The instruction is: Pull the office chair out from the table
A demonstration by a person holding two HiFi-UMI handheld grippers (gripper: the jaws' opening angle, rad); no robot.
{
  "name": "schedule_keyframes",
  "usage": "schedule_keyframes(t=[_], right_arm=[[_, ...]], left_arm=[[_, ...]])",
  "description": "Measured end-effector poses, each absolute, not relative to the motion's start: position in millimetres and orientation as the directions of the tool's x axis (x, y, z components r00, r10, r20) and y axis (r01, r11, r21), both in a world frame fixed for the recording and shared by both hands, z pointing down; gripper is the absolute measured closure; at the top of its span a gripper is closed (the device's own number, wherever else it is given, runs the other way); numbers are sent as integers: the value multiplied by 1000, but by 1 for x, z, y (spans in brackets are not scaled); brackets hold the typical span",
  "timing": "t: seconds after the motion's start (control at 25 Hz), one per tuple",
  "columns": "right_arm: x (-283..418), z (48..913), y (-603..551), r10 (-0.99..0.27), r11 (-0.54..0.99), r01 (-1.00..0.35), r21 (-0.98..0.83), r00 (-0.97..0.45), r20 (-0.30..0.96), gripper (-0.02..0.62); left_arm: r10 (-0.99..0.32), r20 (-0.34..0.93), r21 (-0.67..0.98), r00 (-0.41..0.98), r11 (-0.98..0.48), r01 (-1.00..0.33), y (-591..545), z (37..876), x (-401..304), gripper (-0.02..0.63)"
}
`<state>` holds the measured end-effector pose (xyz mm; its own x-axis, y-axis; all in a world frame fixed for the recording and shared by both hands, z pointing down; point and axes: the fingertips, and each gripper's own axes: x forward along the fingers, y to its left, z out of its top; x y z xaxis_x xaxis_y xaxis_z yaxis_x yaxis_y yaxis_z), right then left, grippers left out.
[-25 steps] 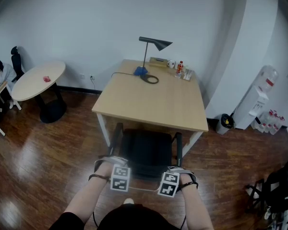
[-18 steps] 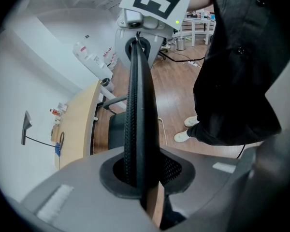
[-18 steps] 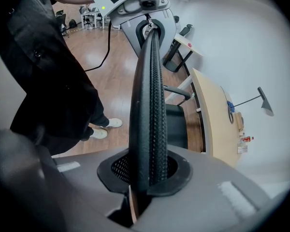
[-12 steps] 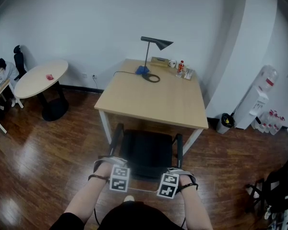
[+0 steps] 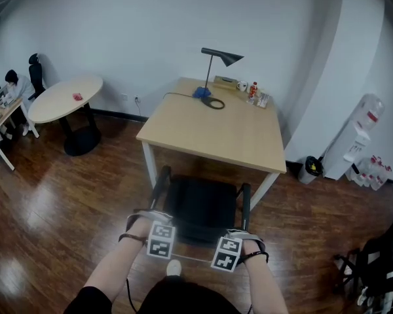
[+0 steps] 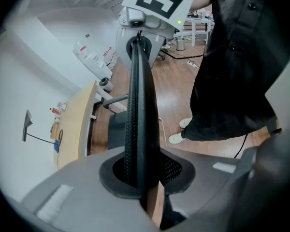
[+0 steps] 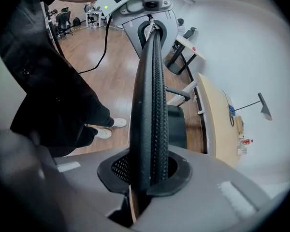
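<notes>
Biggest thing first: a dark wooden floor (image 5: pixel 46 201) is spread across the room, and a rectangular light-wood surface (image 5: pixel 216 133) is parked near the white wall. The office chair (image 5: pixel 200 205) is found right at that surface's near edge, its front tucked close to the edge. Its backrest (image 6: pixel 137 71) is grabbed along the top rim by both claws. The left claw (image 6: pixel 137 175) is clenched on it, and so is the right claw (image 7: pixel 147 178), with a good stretch of rim left between them.

Directly behind the chair, the way is taken up by the person's own legs and a white shoe (image 5: pixel 173 267). A round surface (image 5: pixel 64 99) is set off to the left, with a water dispenser (image 5: pixel 361 133) and a small bin (image 5: pixel 310 167) to the right. A black lamp (image 5: pixel 224 57) is stood at the big surface's far end.

The chair's base is hidden under the seat. A black bag (image 5: pixel 380 260) is cut off at the right edge, and the little items (image 5: pixel 255 97) beside the lamp can't really be made out.
</notes>
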<state>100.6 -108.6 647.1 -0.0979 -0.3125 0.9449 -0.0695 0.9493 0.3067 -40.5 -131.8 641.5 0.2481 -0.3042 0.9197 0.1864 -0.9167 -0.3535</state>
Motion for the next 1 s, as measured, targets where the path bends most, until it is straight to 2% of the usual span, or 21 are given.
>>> schedule_keyframes(t=[1.0], right_arm=[[92,645,-38,-300,950,-120,288,-101,948,532]], left_arm=[[-283,925,-335,253,-922,196,-61,639,-49,549]])
